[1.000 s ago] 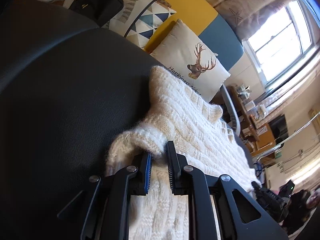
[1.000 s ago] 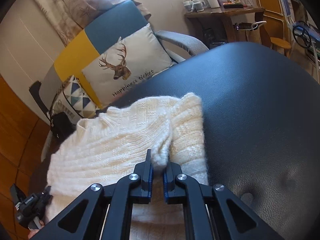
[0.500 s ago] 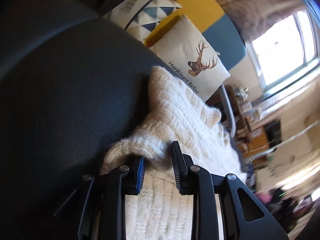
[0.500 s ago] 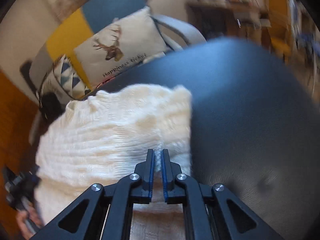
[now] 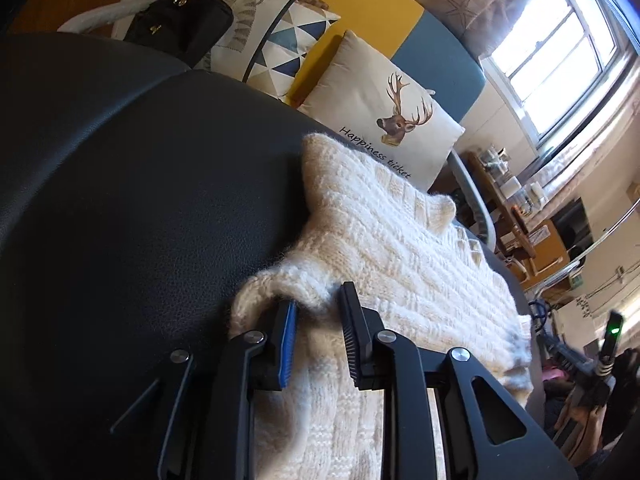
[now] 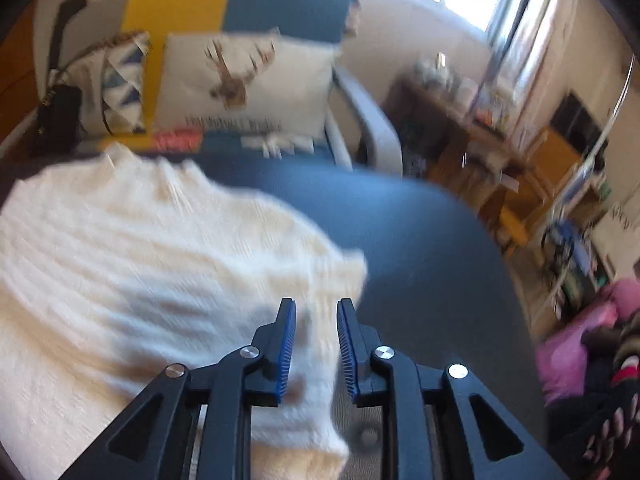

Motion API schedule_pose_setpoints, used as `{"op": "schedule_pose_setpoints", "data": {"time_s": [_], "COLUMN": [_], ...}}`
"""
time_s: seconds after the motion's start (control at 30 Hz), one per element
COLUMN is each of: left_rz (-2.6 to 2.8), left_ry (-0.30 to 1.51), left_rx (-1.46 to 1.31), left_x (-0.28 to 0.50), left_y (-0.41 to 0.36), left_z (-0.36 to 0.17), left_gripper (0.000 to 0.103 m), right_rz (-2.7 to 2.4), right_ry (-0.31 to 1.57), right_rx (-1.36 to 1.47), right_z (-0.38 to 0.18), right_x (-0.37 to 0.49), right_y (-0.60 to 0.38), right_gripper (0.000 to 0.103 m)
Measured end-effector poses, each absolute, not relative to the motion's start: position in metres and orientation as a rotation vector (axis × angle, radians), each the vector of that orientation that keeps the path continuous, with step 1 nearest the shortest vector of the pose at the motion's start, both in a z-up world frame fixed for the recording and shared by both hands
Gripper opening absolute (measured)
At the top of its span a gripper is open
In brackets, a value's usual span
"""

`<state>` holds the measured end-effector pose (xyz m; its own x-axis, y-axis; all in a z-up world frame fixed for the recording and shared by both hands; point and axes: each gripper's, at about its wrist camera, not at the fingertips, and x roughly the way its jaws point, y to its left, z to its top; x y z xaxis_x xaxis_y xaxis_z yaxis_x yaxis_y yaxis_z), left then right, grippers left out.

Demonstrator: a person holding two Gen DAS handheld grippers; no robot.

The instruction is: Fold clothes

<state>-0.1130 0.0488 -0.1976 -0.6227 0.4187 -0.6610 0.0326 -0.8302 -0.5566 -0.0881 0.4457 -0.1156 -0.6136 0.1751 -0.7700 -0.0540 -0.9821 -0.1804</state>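
Cream knit sweater (image 5: 404,248) lies flat on the black padded seat (image 5: 132,184), taking up the seat's near half, collar edge pointing at the far edge where the deer cushion (image 5: 384,108) sits behind it. Both side folds look laid in: the left sleeve roll sits doubled over at the sweater's left edge, and the right edge is tucked over and no longer lifted. What changed: a second ago the right gripper (image 6: 316,320) was pinching a ridge of knit between pressed-together pads; now its jaws are opening, pads apart, nothing clamped. The sweater's right corner just lies below and between them, frame blurred from motion, and more of the room shows than before, so I read it as released and pulling up and away. Left gripper (image 5: 318,312) was tighter on the sleeve roll a second ago, widened, and is now closing slightly again; the pads stand apart with fuzzy knit bulging loosely between them, and I can't see real pressure on it, so call it slack, not a grip. It has barely shifted. Read for the task: sleeve/side fold stage done, both grippers letting go. Next probably a regrasp at the hem on the near edge to fold lengthwise toward the collar. Risk: the loose fluffy knit snags on the ribbed pads when backing out and drags the fold open.
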Motion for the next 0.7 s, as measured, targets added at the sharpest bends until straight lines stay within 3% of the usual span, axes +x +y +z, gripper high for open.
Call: {"op": "schedule_pose_setpoints", "data": {"time_s": [0.13,0.2,0.33,0.4,0.47,0.57,0.7], "left_rz": [2.417,2.398,2.436,2.479,2.506,2.537,2.576], "left_ry": [-0.921,-0.965,-0.917,-0.869,-0.843,-0.822,-0.828], "left_rx": [-1.232,-1.236,-1.227,-1.204,-1.178,-1.136,-1.077], "left_x": [-0.119,-0.12,-0.12,-0.117,-0.114,-0.109,-0.102], "left_y": [0.041,0.038,0.042,0.045,0.046,0.045,0.04], "left_z": [-0.203,-0.205,-0.203,-0.2,-0.198,-0.196,-0.19], "left_gripper": [0.034,0.034,0.034,0.026,0.023,0.018,0.017], "right_rz": [3.112,3.226,3.183,3.075,3.028,3.046,3.106], "right_ry": [0.029,0.088,-0.084,-0.242,-0.384,-0.407,-0.482], "right_rx": [-1.439,-1.608,-1.923,-2.048,-2.032,-1.991,-1.879], "right_z": [-0.073,-0.075,-0.108,-0.129,-0.139,-0.132,-0.116], "right_x": [-0.113,-0.139,-0.194,-0.211,-0.216,-0.218,-0.216], "right_y": [0.385,0.337,0.258,0.232,0.22,0.215,0.208], "right_gripper": [0.026,0.026,0.027,0.026,0.025,0.007,0.004]}}
